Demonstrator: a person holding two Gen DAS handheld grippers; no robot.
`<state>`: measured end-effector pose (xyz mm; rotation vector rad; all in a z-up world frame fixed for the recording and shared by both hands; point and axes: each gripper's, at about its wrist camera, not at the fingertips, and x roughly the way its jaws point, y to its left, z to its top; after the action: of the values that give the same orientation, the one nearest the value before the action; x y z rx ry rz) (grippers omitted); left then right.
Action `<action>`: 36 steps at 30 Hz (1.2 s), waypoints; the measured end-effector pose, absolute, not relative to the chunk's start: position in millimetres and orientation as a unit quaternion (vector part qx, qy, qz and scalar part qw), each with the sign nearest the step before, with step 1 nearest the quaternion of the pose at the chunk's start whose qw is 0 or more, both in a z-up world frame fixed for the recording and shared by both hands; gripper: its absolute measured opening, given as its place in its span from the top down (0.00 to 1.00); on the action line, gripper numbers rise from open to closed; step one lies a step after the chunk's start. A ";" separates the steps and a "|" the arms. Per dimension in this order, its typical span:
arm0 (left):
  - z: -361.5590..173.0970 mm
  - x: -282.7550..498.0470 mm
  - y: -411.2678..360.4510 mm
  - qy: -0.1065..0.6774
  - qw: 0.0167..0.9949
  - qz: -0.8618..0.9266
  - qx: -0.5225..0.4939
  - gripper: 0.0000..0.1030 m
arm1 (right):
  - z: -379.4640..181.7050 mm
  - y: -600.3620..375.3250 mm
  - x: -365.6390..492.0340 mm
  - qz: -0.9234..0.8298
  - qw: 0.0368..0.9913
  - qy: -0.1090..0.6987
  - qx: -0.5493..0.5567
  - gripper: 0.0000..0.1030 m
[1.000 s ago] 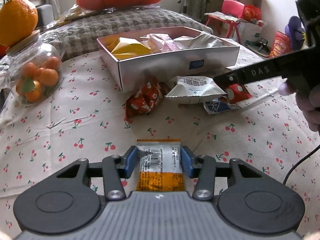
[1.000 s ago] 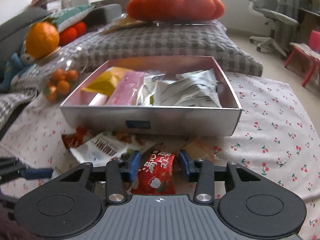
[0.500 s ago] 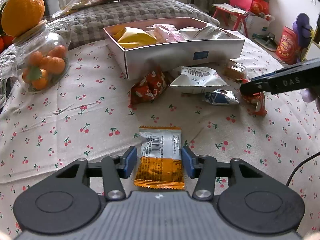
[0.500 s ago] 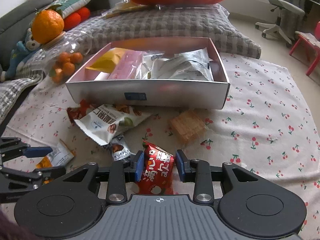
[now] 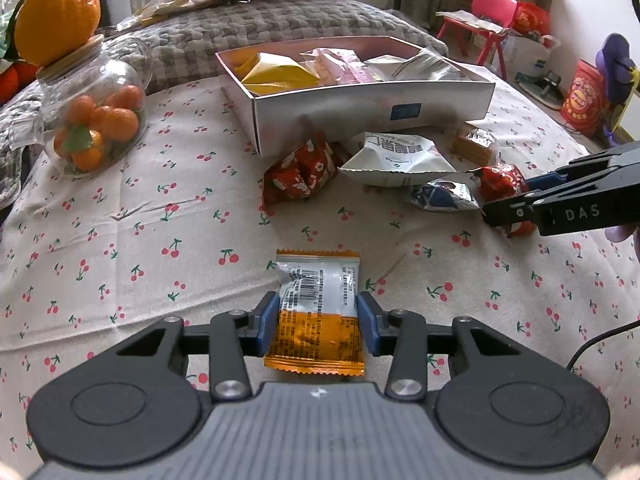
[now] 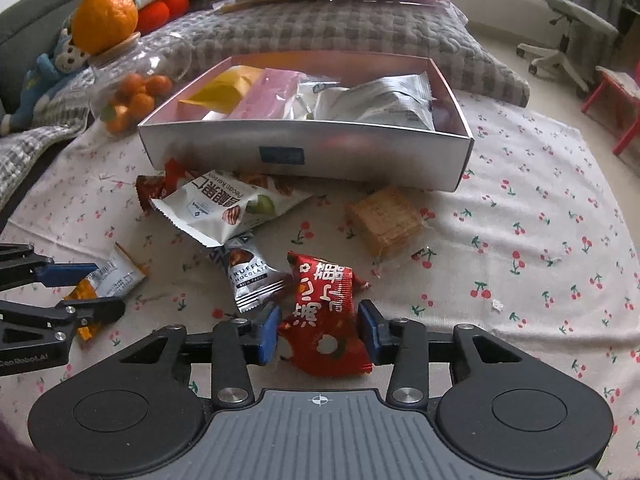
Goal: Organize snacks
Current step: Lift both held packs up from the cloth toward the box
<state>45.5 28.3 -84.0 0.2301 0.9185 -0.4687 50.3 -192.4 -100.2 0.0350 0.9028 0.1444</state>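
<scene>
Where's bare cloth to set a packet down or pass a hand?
Free: cloth between glass jar and orange-white packet; cloth right of cracker pack. Crowded: in front of silver box, around pecan bag.

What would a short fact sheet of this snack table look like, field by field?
Surface: cherry-print cloth
Box: silver box, already holding several packets
Left tool: closed on orange-and-white packet
Right tool: closed on red packet
Loose snacks: truffle chocolate, white nut bag, wrapped biscuit block, red bag by the box
Nearby: glass jar of small oranges
</scene>
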 end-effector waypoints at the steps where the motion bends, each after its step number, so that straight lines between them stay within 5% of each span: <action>1: -83.4 45.8 28.5 0.439 0.864 -0.222 0.106 0.64 | -99.8 -193.0 50.6 0.071 0.896 0.437 0.021 0.63; 17: -56.9 55.3 34.1 0.440 0.869 -0.221 0.045 0.65 | -69.9 -209.6 46.7 0.070 0.892 0.437 0.090 0.64; 18: -54.4 56.3 34.1 0.439 0.870 -0.220 0.042 0.65 | -67.5 -210.7 46.4 0.069 0.892 0.437 0.096 0.66; 19: -51.7 57.4 34.3 0.436 0.872 -0.218 0.040 0.65 | -65.1 -211.8 46.0 0.070 0.892 0.435 0.103 0.84; 26: -34.3 68.1 35.3 0.419 0.883 -0.212 0.015 0.65 | -47.2 -224.4 49.7 0.061 0.893 0.420 0.148 0.82; 29: -30.6 71.2 33.1 0.419 0.883 -0.214 0.004 0.65 | -45.8 -229.2 51.1 0.053 0.891 0.423 0.158 0.74; 33: -31.3 70.9 26.7 0.422 0.880 -0.217 0.011 0.65 | -57.7 -226.3 53.3 0.043 0.878 0.455 0.143 0.43; 36: -34.3 70.4 24.5 0.428 0.877 -0.216 0.011 0.65 | -67.0 -220.7 53.6 0.029 0.873 0.471 0.126 0.40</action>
<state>70.4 24.5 -34.3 0.0230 0.8928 -0.4510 53.6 -220.7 -67.0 0.2624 0.9837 0.0615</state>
